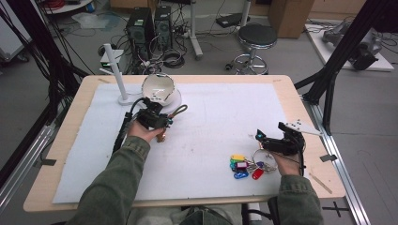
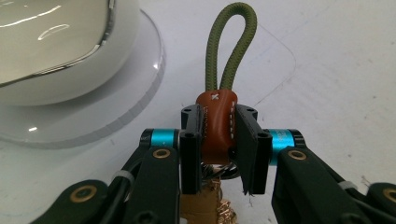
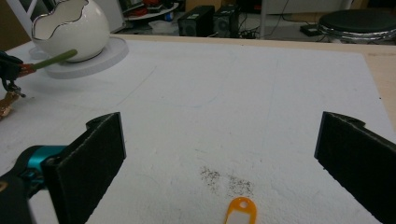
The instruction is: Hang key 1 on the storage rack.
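Clamped in my left gripper (image 2: 218, 140) is a brown leather key fob with an olive cord loop (image 2: 217, 121), just short of the white egg-shaped ceramic bowl (image 2: 60, 46). Open white mat (image 1: 211, 117) lies between my hands. My right gripper (image 3: 219, 154) stands wide apart, above an orange plastic key tag (image 3: 240, 211).

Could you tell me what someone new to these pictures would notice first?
Most likely the left gripper, shut on a brown leather key fob whose olive cord loop points toward the white egg-shaped bowl on its round stand at the far left of the white mat. Next, the bunch of coloured key tags at the near right, beside the open right gripper.
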`<state>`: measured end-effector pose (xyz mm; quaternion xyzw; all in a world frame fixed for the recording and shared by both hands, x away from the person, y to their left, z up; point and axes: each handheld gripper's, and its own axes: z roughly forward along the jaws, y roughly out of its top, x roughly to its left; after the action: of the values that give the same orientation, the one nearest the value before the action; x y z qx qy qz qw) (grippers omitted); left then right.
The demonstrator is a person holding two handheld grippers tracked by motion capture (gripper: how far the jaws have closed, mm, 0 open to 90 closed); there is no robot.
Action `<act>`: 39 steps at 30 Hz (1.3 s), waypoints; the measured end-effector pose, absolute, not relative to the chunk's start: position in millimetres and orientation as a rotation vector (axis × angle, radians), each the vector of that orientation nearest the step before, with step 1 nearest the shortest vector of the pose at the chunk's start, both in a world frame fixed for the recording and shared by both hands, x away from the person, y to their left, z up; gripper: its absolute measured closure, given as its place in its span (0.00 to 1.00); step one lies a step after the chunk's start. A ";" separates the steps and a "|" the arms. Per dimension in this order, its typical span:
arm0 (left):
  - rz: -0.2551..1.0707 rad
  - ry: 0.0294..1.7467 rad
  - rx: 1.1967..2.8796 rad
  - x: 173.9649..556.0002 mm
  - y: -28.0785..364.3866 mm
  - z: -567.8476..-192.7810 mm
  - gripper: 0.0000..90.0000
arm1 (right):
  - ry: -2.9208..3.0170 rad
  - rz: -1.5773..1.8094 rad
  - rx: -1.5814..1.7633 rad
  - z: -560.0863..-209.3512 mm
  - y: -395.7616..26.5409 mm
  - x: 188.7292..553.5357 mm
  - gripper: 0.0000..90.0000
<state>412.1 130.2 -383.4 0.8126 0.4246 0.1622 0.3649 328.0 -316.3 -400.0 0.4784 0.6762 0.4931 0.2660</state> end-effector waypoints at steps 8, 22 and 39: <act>0.443 1.141 2.018 405.2 158.0 -367.8 0.81 | 1.823 1.332 1.295 -399.9 -316.2 327.9 0.01; 0.483 1.199 1.932 396.8 199.3 -353.1 0.80 | 1.830 1.322 1.304 -400.6 -315.1 328.8 0.01; 0.513 1.272 1.832 385.6 245.9 -336.1 0.80 | 1.832 1.309 1.306 -401.7 -314.0 330.8 0.01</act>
<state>385.6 245.9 -336.1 0.7289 0.5059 0.2041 0.4137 330.8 -314.0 -401.7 0.4835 0.6785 0.4848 0.2660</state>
